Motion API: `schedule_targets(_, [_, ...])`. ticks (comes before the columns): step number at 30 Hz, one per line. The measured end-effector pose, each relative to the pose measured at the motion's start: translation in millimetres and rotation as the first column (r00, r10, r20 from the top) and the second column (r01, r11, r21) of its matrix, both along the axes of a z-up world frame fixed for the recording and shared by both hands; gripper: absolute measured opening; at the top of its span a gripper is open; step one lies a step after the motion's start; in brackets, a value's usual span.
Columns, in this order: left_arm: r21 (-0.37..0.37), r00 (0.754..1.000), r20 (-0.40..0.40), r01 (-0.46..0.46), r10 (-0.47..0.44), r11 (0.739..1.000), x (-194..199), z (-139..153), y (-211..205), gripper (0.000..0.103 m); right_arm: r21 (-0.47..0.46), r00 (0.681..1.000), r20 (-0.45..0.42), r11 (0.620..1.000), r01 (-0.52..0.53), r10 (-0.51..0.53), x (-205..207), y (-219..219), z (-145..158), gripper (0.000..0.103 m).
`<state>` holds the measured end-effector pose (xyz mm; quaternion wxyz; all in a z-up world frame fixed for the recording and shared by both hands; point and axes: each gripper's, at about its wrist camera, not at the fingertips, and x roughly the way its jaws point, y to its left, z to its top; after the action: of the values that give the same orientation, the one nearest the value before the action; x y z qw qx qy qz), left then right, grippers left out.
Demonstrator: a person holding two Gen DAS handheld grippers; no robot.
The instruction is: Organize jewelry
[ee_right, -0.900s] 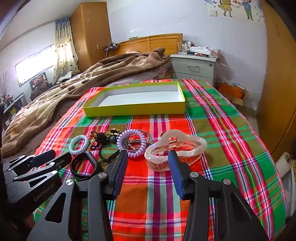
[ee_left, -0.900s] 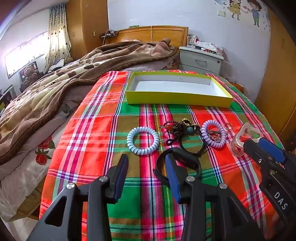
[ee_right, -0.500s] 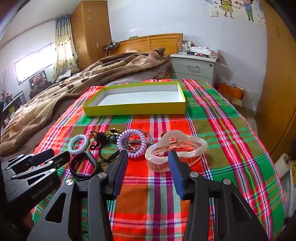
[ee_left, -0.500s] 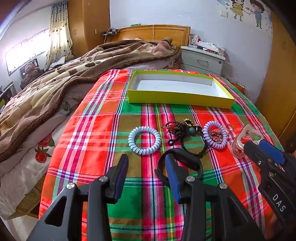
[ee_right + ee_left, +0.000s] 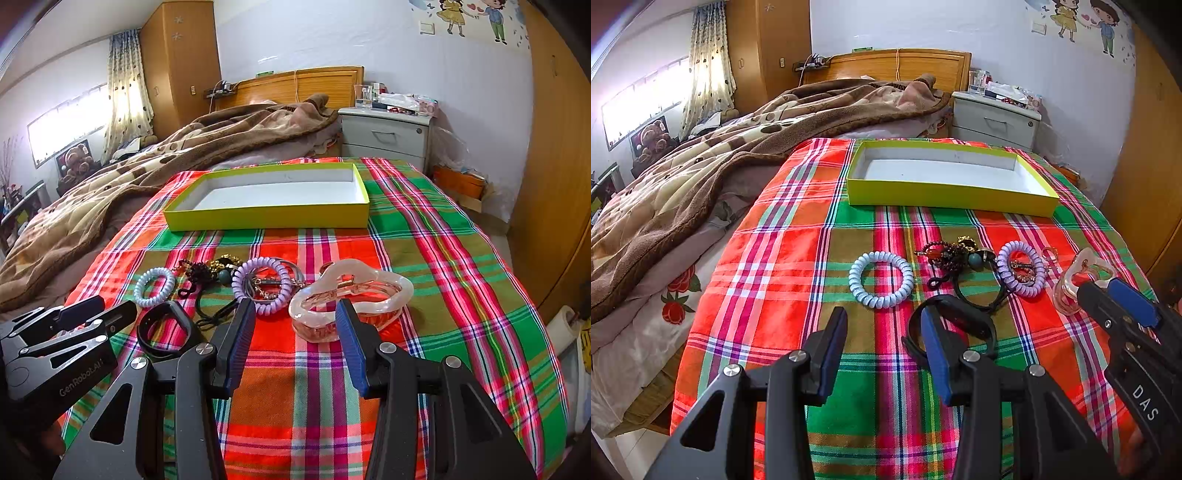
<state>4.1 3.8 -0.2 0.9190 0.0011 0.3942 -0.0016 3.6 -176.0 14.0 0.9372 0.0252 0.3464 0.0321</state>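
I am working two grabbers over a bed with a bright checked cloth (image 5: 461, 258). My right gripper (image 5: 295, 325) has its fingers spread wide with nothing in them, and it sits just near the pink see-through hair claw (image 5: 351, 295). My left gripper (image 5: 882, 343) is spread wide too and holds nothing; its right finger is right at the black band (image 5: 960, 321), but I cannot tell if it touches. The yellow box (image 5: 266, 218) lies on the far side of the cloth, and nothing is in it yet. Between me and the box is a row of small things: a pale blue coil ring (image 5: 881, 278) on the left, a dark bead tangle (image 5: 955, 254) in the middle, then a purple coil ring (image 5: 1021, 267), and the claw far right. I think the step now is to grab the claw with the right grabber. To do it well I should slide forward so one finger goes on each long side of the claw, low down, and then squeeze slowly. It looks smooth and hard, so it may slip or pop out if I pinch only the top edge. I should also keep clear of the purple ring, which lies just beside the claw, so that I do not drag it along.
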Motion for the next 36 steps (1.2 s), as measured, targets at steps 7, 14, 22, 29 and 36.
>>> schedule_targets(7, [-0.006, 1.0, -0.007, 0.001, -0.001, 1.0, -0.5, -0.6, 0.8, 0.043, 0.0, 1.0, 0.001, 1.0, 0.0, 0.0, 0.0, -0.7, 0.9, 0.046])
schedule_targets(14, [-0.012, 1.0, -0.008, -0.001, 0.001, 1.0, -0.9, 0.1, 1.4, 0.043, -0.004, 1.0, 0.001, 1.0, 0.002, -0.002, 0.0, -0.4, 1.0, 0.046])
schedule_targets(22, [-0.017, 1.0, 0.003, 0.0, 0.0, 1.0, -0.6, 0.7, 1.5, 0.043, -0.003, 1.0, 0.002, 1.0, 0.007, -0.007, -1.4, -0.4, 2.9, 0.046])
schedule_targets(29, [-0.022, 1.0, 0.001, 0.006, -0.006, 1.0, -0.9, 0.9, 1.4, 0.043, -0.007, 1.0, 0.006, 1.0, 0.005, -0.005, -5.0, -0.2, 4.7, 0.046])
schedule_targets(36, [-0.019, 1.0, 0.002, 0.006, -0.006, 1.0, -4.1, 1.6, 2.7, 0.043, -0.005, 1.0, 0.008, 1.0, 0.012, -0.012, -5.7, -1.0, 6.5, 0.046])
